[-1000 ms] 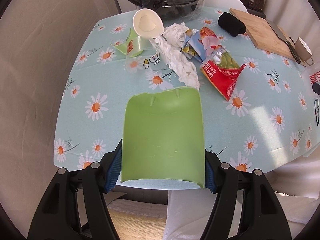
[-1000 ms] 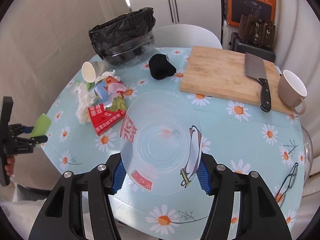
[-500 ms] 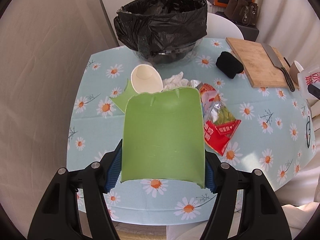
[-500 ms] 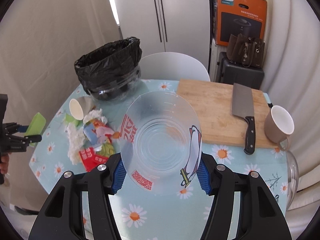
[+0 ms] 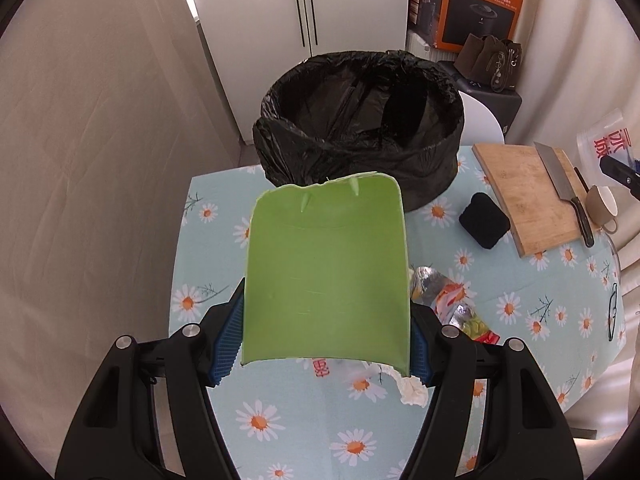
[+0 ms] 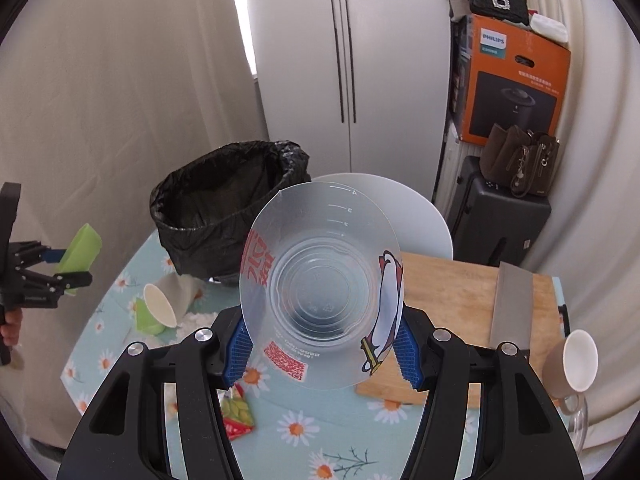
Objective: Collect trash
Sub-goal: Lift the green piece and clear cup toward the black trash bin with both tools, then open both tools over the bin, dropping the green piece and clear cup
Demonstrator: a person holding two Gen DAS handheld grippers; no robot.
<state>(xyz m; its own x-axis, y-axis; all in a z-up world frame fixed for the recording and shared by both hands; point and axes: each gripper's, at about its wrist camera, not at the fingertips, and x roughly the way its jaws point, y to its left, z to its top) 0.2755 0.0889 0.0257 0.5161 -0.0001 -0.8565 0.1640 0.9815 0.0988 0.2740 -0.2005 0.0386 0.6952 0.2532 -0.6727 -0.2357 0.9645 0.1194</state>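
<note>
My left gripper (image 5: 326,342) is shut on a flattened green plastic piece (image 5: 326,272), held up over the daisy tablecloth in front of the bin lined with a black bag (image 5: 360,128). The right gripper (image 6: 322,346) is shut on a clear plastic cup (image 6: 320,292) with red print, squeezed oval, its mouth facing the camera. In the right wrist view the bin (image 6: 224,216) stands at the back left and the left gripper (image 6: 52,270) with the green piece (image 6: 80,248) hangs at the left edge. Snack wrappers (image 5: 452,304), crumpled tissue (image 5: 408,388) and a paper cup (image 6: 160,306) lie on the table.
A wooden cutting board (image 5: 528,196) with a cleaver (image 5: 560,176) lies at the right, a beige mug (image 5: 602,204) beside it. A black pouch (image 5: 484,220) sits near the bin. A white chair (image 6: 384,208), a cabinet, a suitcase and boxes stand behind the table.
Both grippers have risen and moved toward the bin, each keeping its load. The trash pile has slid down under the left gripper, and the bin mouth now shows fully.
</note>
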